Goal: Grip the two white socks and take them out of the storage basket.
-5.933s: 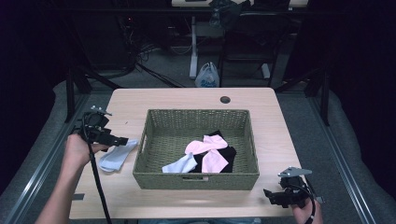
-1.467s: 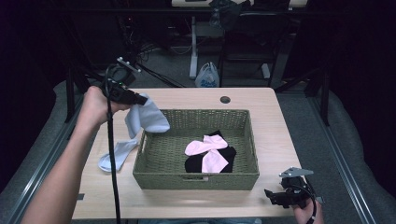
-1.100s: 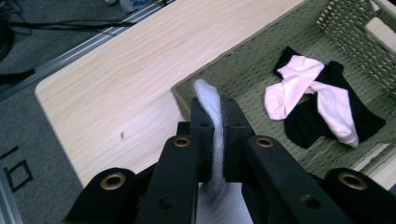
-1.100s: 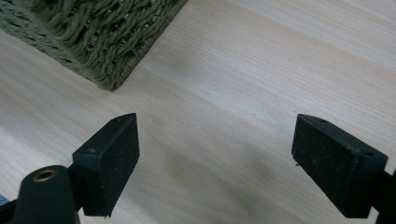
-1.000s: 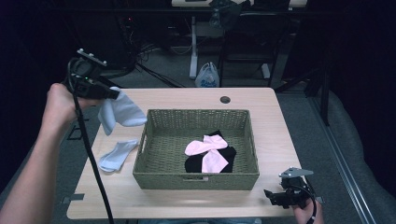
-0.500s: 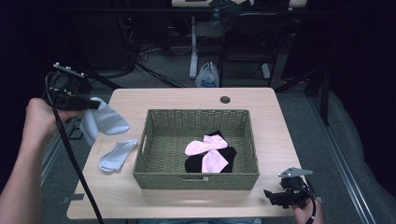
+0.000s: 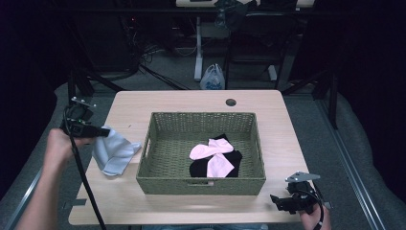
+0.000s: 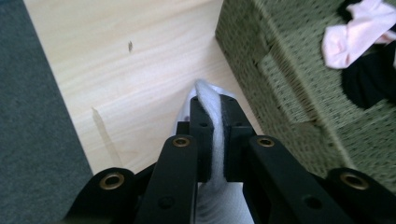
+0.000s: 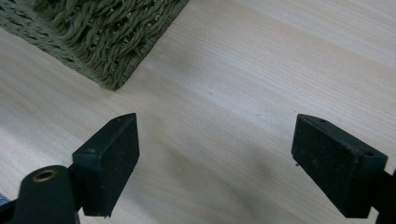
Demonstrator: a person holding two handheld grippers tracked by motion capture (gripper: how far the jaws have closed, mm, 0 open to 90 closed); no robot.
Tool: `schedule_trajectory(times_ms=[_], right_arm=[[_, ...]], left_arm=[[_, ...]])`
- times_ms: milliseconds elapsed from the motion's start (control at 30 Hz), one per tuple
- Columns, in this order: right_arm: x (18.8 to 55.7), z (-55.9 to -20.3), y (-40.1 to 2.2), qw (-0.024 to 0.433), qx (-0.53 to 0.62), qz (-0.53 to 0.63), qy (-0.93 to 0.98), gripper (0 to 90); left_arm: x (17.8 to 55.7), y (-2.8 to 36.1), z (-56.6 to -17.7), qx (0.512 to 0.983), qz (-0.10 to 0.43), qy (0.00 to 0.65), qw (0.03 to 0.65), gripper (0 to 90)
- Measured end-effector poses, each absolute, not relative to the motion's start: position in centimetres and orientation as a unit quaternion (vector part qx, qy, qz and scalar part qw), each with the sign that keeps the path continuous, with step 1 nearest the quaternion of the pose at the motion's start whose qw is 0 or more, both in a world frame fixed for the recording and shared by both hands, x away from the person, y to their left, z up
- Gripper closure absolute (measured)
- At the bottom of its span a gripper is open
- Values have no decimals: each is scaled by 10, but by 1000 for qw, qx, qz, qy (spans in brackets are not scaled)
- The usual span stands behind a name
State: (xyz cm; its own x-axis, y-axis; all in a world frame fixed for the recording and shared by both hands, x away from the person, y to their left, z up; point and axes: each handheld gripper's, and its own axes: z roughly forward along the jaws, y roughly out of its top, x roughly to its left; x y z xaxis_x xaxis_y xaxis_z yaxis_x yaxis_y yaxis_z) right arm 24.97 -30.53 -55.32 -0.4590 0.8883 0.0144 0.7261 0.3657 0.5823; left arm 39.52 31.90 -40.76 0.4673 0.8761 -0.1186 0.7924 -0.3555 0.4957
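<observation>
My left gripper (image 7: 103,132) (image 8: 214,116) is shut on a pale grey-blue sock (image 7: 115,152) (image 8: 210,100). The sock hangs down to the table left of the woven green basket (image 7: 201,184) (image 8: 285,79) and covers the spot where another like sock lay. Inside the basket lie two pink socks (image 7: 213,155) (image 8: 355,32) on top of black socks (image 7: 230,160) (image 8: 369,79). My right gripper (image 7: 277,200) (image 9: 215,163) is open near the table's front right corner. Bare wood shows between its jaws, and a basket corner (image 9: 112,42) lies just beyond them.
The light wooden table (image 7: 191,103) has a round cable hole (image 7: 231,102) at its back edge. Beyond it the floor holds cables, a desk leg and a white plastic bag (image 7: 212,79). Grey floor (image 8: 32,116) lies off the table's left edge.
The left gripper, shut on the sock, has swung left away from the basket and come down, so the sock now drapes onto the table over the other one. The right gripper has stayed put.
</observation>
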Motion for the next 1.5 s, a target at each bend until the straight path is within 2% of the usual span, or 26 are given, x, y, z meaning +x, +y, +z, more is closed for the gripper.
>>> schedule_trajectory(times_ms=[233, 533, 600, 767, 833, 867, 933, 1000, 1133, 1500], right_arm=[[250, -553, -306, 152, 496, 265, 813, 148], [250, -553, -305, 151, 497, 264, 812, 148], [250, -554, -305, 151, 499, 265, 811, 148], [250, -553, -306, 152, 498, 265, 812, 148], [249, -553, -306, 153, 498, 266, 811, 148], [249, -553, -306, 153, 499, 266, 811, 148], [249, -553, -306, 153, 498, 266, 811, 148], [250, -553, -306, 152, 498, 265, 812, 148], [250, -554, -306, 152, 497, 265, 812, 148], [249, -554, -306, 150, 498, 266, 812, 148]], left_arm=[[403, 315, -454, 818, 62, 526, 227, 838], [404, 320, -499, 806, 26, 543, 235, 790], [400, 320, -499, 802, 28, 546, 241, 705], [383, 322, -491, 788, 61, 555, 258, 301], [372, 322, -489, 780, 79, 560, 267, 218], [366, 323, -489, 780, 80, 557, 276, 146], [356, 322, -489, 777, 88, 556, 281, 120], [346, 322, -491, 777, 96, 555, 280, 44], [328, 320, -498, 774, 107, 558, 278, 2], [291, 314, -522, 772, 136, 563, 263, 1]])
